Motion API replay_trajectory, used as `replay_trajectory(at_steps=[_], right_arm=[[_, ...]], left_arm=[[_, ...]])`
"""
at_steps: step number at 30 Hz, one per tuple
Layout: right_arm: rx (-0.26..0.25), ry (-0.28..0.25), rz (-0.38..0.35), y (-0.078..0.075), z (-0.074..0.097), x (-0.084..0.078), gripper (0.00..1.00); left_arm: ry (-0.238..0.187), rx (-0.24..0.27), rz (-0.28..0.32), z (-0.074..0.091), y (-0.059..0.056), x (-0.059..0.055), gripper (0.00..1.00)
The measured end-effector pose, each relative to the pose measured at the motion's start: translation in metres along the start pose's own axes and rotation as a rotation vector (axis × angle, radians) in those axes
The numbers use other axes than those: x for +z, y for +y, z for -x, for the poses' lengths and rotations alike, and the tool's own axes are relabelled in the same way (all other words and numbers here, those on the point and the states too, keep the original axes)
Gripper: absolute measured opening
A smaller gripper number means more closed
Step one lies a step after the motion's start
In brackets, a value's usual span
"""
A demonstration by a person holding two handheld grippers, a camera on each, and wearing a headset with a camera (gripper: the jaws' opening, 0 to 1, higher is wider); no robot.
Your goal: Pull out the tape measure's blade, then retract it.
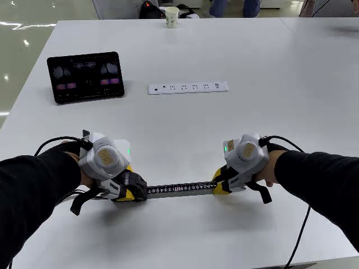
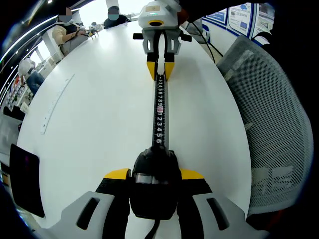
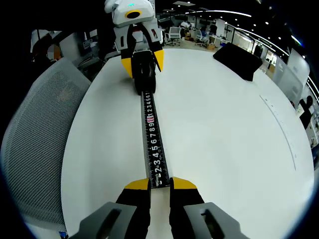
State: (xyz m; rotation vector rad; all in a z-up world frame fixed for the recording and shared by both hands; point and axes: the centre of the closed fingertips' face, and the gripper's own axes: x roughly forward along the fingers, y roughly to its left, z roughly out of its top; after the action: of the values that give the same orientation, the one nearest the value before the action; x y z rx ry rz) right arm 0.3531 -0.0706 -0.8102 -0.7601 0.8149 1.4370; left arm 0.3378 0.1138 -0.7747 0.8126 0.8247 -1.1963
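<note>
1. The left tool [image 2: 155, 175] grips the tape measure case [image 2: 154, 186]; the black case sits between the yellow-tipped jaws, which stand apart by the case's width and press on both its sides.
2. The right tool [image 3: 159, 183] pinches the free end of the blade [image 3: 151, 129]; its jaws are almost together, with the narrow strip between the yellow tips.
3. The blade is drawn out a short way and runs straight from the case to the right tool, printed numbers facing up; it lies low over the white table [image 1: 235, 61], though I cannot tell whether it touches the surface.
4. In the head view the tape measure is near the front edge of the table, case on the left, blade end on the right; the two tools point at each other along the blade, each held by an arm in a black sleeve.
5. Farther back on the table, well apart from the tools, a dark tablet [image 1: 86, 77] stands propped to the left; a white power strip [image 1: 188, 87] lies near the middle; a paper cup [image 1: 172, 17] stands at the far edge.
6. A grey mesh chair [image 2: 264, 124] stands beside the table.
</note>
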Motion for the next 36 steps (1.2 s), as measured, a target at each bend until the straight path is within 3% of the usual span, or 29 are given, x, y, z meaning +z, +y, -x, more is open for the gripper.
replay_trajectory(at_steps=[36], right_arm=[[-0.011, 0.003, -0.029, -0.004, 0.014, -0.018, 0.1]], left_arm=[[-0.004, 0.003, 0.014, 0.002, -0.001, 0.001, 0.3]])
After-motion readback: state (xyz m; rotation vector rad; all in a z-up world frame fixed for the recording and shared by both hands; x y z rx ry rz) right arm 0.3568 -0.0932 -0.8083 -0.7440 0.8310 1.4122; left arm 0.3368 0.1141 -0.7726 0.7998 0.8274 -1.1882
